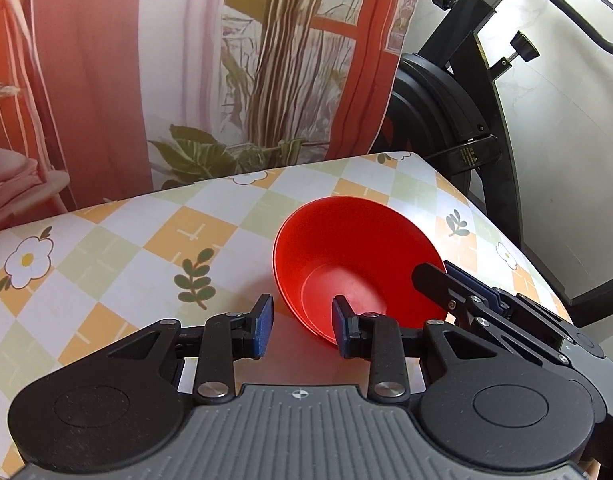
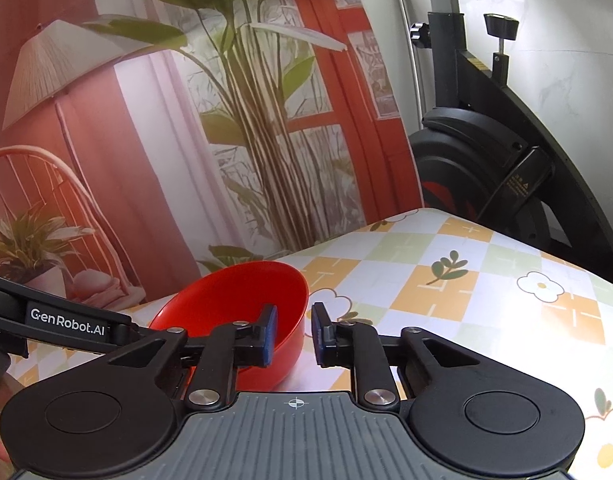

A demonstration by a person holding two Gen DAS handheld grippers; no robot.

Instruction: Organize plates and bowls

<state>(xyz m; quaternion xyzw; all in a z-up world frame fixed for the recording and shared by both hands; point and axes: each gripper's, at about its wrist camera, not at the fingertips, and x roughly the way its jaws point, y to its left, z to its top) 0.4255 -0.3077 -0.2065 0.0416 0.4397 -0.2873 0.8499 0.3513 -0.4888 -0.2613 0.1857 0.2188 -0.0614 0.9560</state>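
Observation:
A red bowl (image 1: 346, 240) sits at the back right part of the checked, flowered table (image 1: 106, 248), its opening tipped toward the left wrist camera. My left gripper (image 1: 304, 326) is open at the bowl's near left edge: one finger is outside the wall and the other overlaps the inside. My right gripper (image 1: 446, 270) comes in from the right and pinches the rim. In the right wrist view the bowl (image 2: 226, 296) has its right wall between the narrowed fingers of the right gripper (image 2: 293, 330). The left gripper's black arm (image 2: 66, 326) reaches the bowl's left rim, and its fingertips are hidden.
A printed backdrop (image 1: 286, 60) with plants and red curtains hangs right behind the table. A black exercise bike (image 2: 466, 152) stands past the table's far right corner. Bare tablecloth (image 2: 466, 280) stretches to the right of the bowl.

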